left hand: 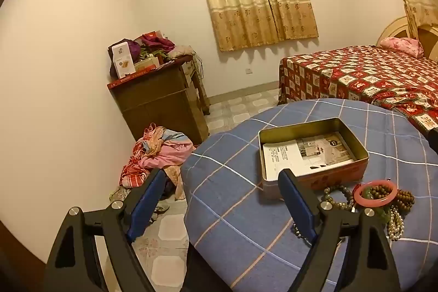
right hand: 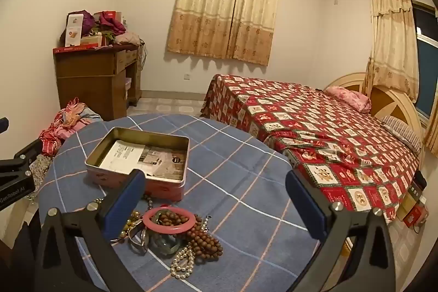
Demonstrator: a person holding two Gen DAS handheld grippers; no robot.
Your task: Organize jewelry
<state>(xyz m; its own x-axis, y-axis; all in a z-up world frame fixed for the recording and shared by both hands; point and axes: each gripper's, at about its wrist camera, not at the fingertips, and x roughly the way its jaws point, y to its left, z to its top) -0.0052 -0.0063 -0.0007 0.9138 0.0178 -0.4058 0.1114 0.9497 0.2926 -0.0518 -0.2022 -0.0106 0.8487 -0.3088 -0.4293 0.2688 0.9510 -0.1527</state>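
Bedroom walls and beige curtains (right hand: 224, 15) frame a round desk (right hand: 235, 182) draped in a blue checked cloth, and the open tin box (right hand: 142, 158) on that cloth serves as the landmark. Far left of the tin, against the wall, a brown cabinet (right hand: 93, 78) carries a heap of clothes and cartons, and a pile of pink and red laundry (left hand: 158, 155) lies on the tiled floor between the cabinet and the desk. Left of the tin and nearer the camera, the left hand-held gripper (left hand: 219, 199) hovers with its blue-padded jaws spread wide and nothing between them; one pad hangs over the floor, the other over the cloth in front of the tin's near wall. The tin itself holds only a printed paper sheet (left hand: 306, 155) lying flat on its bottom. Just in front of the tin, on the cloth, sits the jewelry heap: a pink bangle (right hand: 169, 220) resting on brown wooden beads (right hand: 204, 240), a pearl strand (right hand: 183, 263) at the near edge, a greenish bangle (right hand: 164, 246) underneath, and darker mixed beads (left hand: 338, 194) touching the tin's side of the pile. The right hand-held gripper (right hand: 216, 196) hangs over this heap and the bare cloth right of it, jaws fully apart, gripping nothing. Right of the tin, beyond the desk, stands a bed (right hand: 314, 127) with a red patterned cover and a pink pillow (right hand: 349, 97).
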